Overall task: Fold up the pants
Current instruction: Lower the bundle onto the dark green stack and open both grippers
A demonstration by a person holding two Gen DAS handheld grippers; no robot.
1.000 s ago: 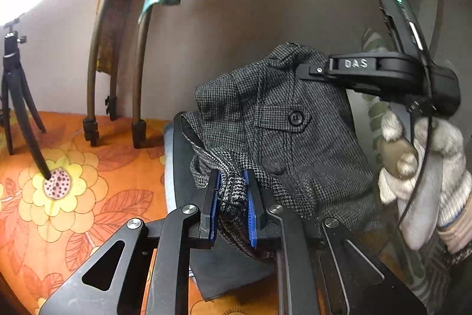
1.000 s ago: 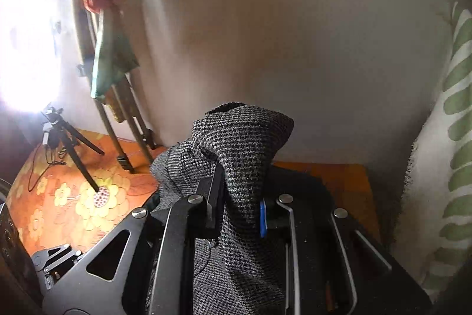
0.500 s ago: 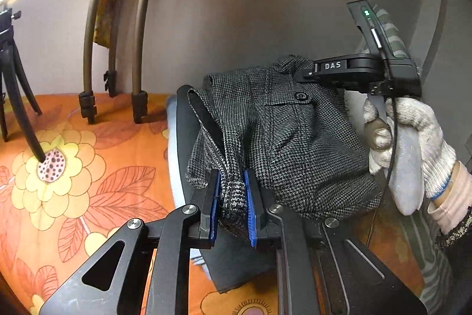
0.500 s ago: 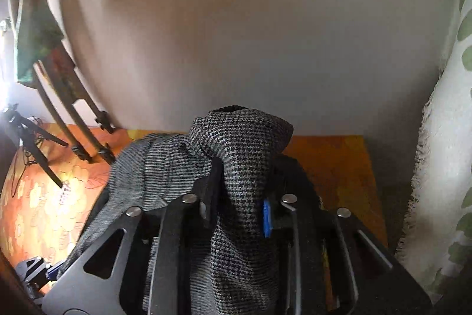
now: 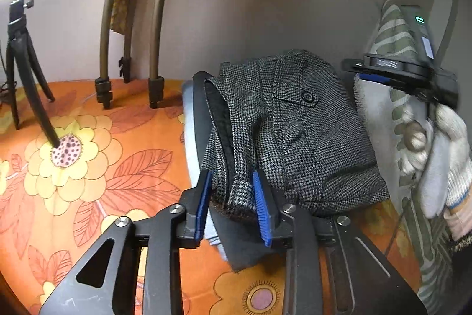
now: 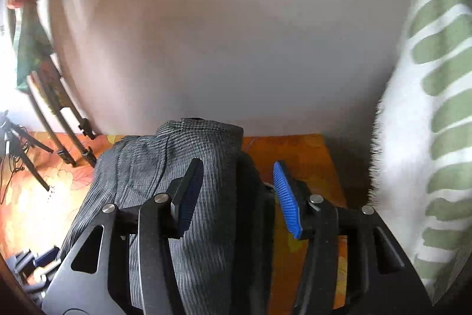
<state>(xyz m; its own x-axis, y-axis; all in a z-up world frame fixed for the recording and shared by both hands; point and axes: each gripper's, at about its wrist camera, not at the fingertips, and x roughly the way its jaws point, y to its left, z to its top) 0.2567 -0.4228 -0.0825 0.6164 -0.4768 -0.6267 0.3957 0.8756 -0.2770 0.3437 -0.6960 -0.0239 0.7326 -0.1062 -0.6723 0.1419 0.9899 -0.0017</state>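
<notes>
Left wrist view: houndstooth pants (image 5: 295, 132) now lie folded on a dark stack in frame centre, on the orange floral cloth (image 5: 88, 167). Left gripper (image 5: 233, 197) has widened vs 0.5 s ago; fabric sits loosely btwn the pads. Right gripper (image 6: 236, 194) has let go, fingers spread; fold looks placed. Only the left view shows the pocket button (image 5: 307, 96); only the right shows its blue pads (image 6: 284, 197) bare.

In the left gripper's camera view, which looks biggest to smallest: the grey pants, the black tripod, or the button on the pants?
1. Grey pants
2. Black tripod, though it stands farther from the camera
3. Button
</notes>
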